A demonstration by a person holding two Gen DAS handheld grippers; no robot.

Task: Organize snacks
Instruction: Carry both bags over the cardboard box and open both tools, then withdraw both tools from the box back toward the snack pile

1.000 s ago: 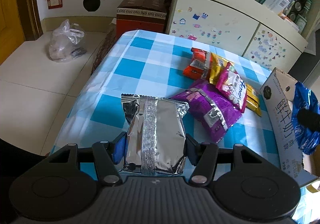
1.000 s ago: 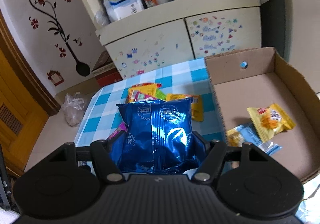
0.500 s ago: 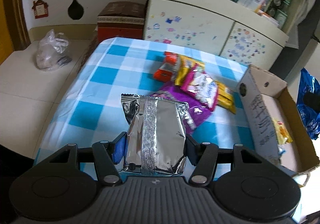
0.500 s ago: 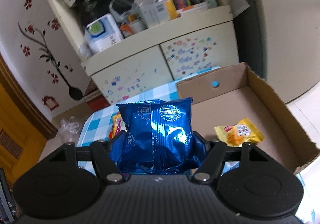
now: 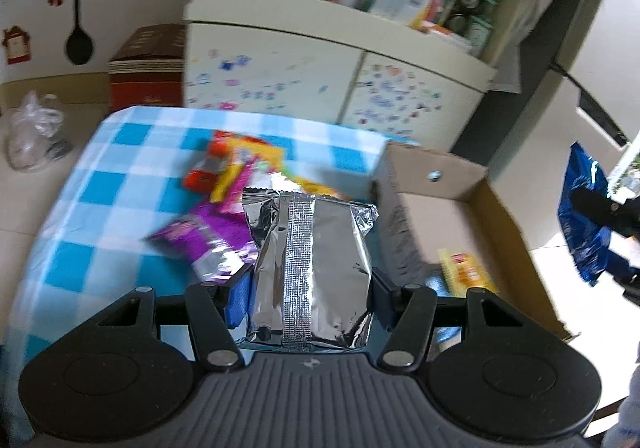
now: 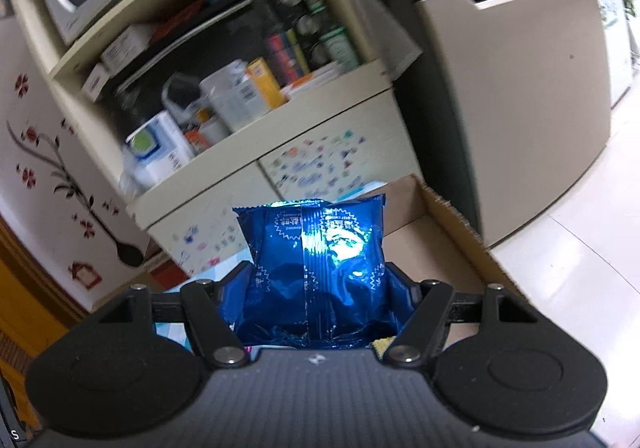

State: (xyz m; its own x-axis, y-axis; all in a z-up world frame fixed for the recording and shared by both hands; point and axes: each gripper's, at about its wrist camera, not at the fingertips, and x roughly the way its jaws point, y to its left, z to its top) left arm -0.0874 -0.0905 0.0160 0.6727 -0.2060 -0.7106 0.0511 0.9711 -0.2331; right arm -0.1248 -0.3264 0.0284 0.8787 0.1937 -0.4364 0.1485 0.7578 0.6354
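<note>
My left gripper is shut on a silver foil snack bag, held above the table's right part beside the cardboard box. My right gripper is shut on a blue snack bag, held high and tilted up over the box's edge. The blue bag also shows in the left wrist view to the right of the box. Purple, orange and yellow snack packs lie on the blue checked tablecloth. A yellow pack lies inside the box.
A cream cabinet with stickers and cluttered shelves stands behind the table. A red box and a plastic bag sit on the floor at left. A fridge stands at right.
Both grippers have risen and swung right with their bags. The left view now reaches over the box. The right view has tilted up toward the shelves, and the box floor has dropped from sight.
</note>
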